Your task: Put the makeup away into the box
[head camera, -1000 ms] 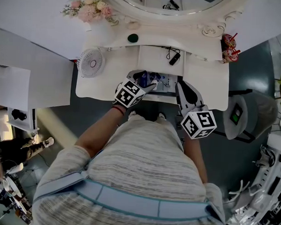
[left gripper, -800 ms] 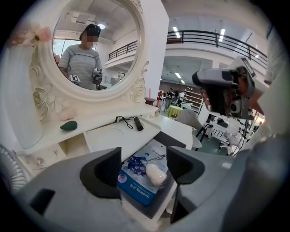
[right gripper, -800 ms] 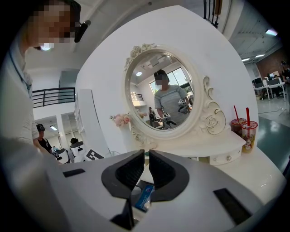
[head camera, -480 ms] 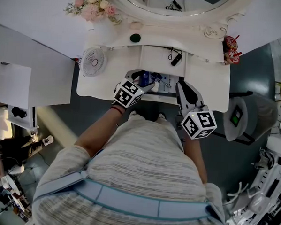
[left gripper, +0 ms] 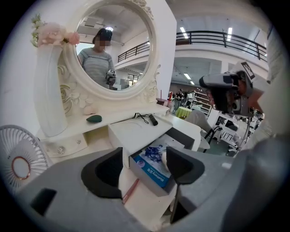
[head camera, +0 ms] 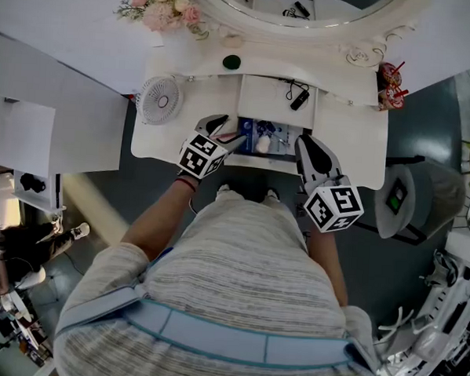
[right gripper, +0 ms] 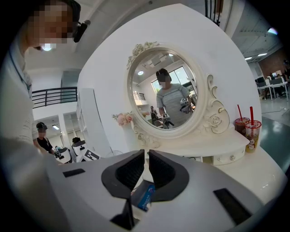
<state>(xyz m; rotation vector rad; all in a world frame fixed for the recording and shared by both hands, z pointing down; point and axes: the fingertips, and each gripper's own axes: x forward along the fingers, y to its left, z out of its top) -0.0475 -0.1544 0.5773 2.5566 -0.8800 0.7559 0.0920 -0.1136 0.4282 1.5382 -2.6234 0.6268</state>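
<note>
Two hand-held grippers at the front edge of a white dressing table (head camera: 349, 138).

- Left gripper (head camera: 226, 130): jaws spread apart, gripping nothing.
- Pink makeup pencil (left gripper: 130, 190): flat on the table's front edge, seen between the left jaws, just left of the box.
- Box (left gripper: 147, 180): open at front centre, with a blue packet (left gripper: 152, 163) inside.
- Right gripper (head camera: 308, 145): jaws clenched together, empty, at the box's right side.
- Small fan (head camera: 161, 102): left edge of the table.

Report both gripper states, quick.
Left gripper: open, holding nothing.
Right gripper: shut, nothing held.
</note>
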